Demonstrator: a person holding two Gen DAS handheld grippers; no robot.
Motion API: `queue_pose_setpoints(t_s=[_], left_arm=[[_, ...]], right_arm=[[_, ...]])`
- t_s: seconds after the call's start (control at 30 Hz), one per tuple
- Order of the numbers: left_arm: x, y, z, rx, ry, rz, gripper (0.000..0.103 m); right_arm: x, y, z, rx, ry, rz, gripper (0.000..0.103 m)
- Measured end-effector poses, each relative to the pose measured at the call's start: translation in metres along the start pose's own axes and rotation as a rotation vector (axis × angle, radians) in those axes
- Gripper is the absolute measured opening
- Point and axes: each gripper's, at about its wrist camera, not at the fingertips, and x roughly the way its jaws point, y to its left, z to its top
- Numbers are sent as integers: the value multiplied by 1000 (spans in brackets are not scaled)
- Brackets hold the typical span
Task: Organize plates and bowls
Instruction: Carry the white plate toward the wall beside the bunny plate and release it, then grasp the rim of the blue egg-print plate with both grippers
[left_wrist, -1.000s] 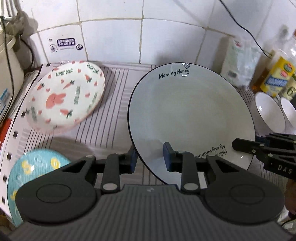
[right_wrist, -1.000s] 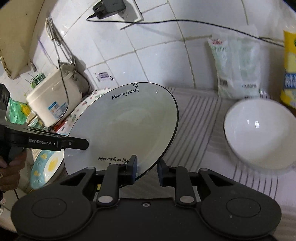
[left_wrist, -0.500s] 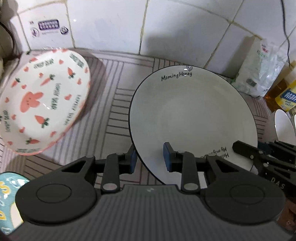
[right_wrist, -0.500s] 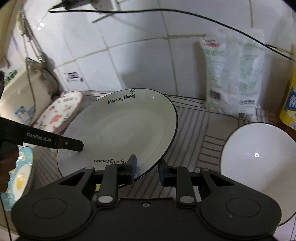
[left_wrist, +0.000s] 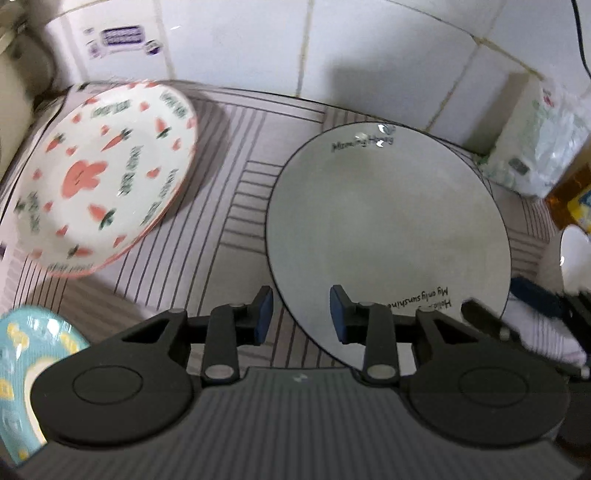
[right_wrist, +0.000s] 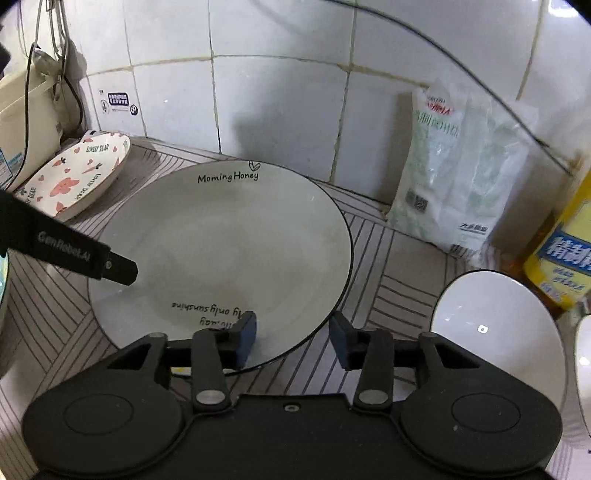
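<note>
A grey-white plate with a black rim and "Morning Honey" lettering (left_wrist: 388, 229) (right_wrist: 229, 243) lies on the striped mat (right_wrist: 391, 280). My left gripper (left_wrist: 301, 317) straddles its near-left rim, jaws opening, with a gap between pads and rim. In the right wrist view one of its fingers (right_wrist: 110, 264) reaches over the plate's left edge. My right gripper (right_wrist: 291, 339) straddles the near-right rim with its jaws opening wide, pads clear of the plate. It appears blurred at the plate's right edge in the left wrist view (left_wrist: 491, 299).
A carrot-and-rabbit plate (left_wrist: 103, 177) (right_wrist: 74, 177) leans at the left by a rice cooker (right_wrist: 22, 122). A blue plate (left_wrist: 22, 369) lies near left. A white bowl (right_wrist: 495, 332) sits right, with a bag (right_wrist: 458, 166) and yellow bottle (right_wrist: 565, 258) behind.
The plate has come down from a tilted hold to lie on the mat. Both grippers' jaws have widened off its rim, the right one far more.
</note>
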Motion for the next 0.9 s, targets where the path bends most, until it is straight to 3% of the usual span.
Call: queue_pose_setpoints(t_s=[0.07, 0.33, 0.43, 0.7, 0.9], left_arm=[[-11, 2, -6, -23, -10, -13, 42], [-65, 19, -42, 25, -46, -21, 44], [-83, 30, -59, 47, -66, -5, 51], [-127, 76, -102, 55, -105, -40, 64], [-149, 115, -132, 69, -139, -28, 73]], right_arm=[[-13, 0, -2, 26, -18, 4, 67], [-72, 10, -11, 105, -129, 35, 79], [-96, 22, -15, 119, -151, 65, 84], [-137, 68, -34, 135, -155, 251, 85], [-161, 107, -55, 107, -199, 272, 85]])
